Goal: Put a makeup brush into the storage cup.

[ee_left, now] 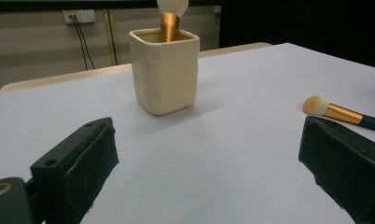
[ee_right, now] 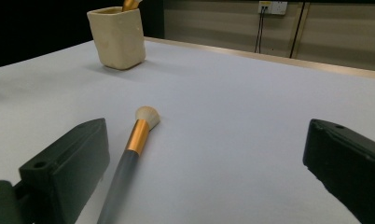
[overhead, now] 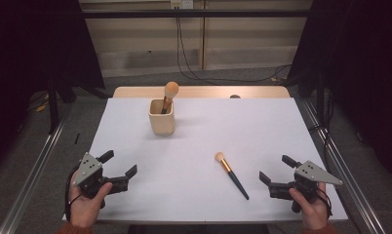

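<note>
High view: makeup brush point(overhead: 231, 175) flat on table point(overhead: 194, 146), near right gripper point(overhead: 272, 174), likely next for cup point(overhead: 161, 117). Left gripper point(overhead: 120, 163) idle, jaws apart.
Left gripper view: cup holds one brush point(ee_left: 169, 21) upright.
Right gripper view: jaws apart, empty; loose brush just inside the left-hand one.

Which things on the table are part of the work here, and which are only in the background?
Part of the work:
- loose makeup brush, lying flat near the right gripper
- cream cup, upright
- brush standing in the cup
- left gripper, open, empty

Only background:
- wall socket
- black cables on the floor
- metal rail beside the table
</note>
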Motion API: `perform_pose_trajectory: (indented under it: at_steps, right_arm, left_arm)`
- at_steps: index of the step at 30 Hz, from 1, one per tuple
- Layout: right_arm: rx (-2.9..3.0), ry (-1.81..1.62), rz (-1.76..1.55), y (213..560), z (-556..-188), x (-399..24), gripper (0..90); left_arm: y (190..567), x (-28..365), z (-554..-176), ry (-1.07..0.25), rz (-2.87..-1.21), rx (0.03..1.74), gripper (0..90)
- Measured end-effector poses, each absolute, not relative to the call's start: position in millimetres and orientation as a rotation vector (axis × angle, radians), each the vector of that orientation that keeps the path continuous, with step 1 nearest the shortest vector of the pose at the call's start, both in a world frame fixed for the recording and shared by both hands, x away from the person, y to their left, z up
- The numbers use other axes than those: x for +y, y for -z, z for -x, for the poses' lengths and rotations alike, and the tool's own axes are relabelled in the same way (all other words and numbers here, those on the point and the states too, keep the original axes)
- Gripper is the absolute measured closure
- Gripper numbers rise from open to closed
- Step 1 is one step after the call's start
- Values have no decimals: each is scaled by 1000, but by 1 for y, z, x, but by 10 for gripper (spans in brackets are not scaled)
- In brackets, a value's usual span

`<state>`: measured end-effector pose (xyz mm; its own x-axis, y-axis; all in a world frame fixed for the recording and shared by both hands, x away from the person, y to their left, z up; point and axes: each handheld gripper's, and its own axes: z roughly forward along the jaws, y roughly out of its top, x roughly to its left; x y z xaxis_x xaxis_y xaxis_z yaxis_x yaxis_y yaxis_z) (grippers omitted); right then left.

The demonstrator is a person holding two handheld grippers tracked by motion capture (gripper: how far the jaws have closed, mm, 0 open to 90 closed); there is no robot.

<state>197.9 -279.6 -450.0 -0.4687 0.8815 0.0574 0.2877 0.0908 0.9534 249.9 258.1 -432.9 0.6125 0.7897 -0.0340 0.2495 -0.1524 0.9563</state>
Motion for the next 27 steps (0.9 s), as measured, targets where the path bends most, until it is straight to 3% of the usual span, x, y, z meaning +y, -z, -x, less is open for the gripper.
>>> perform_pose_trajectory:
  at_steps: [27]
  right_arm:
    - [1860,-1400,-1137,449,-214,-265,1]
  left_arm:
    - [437,262,-249,-556,-1702,895,51]
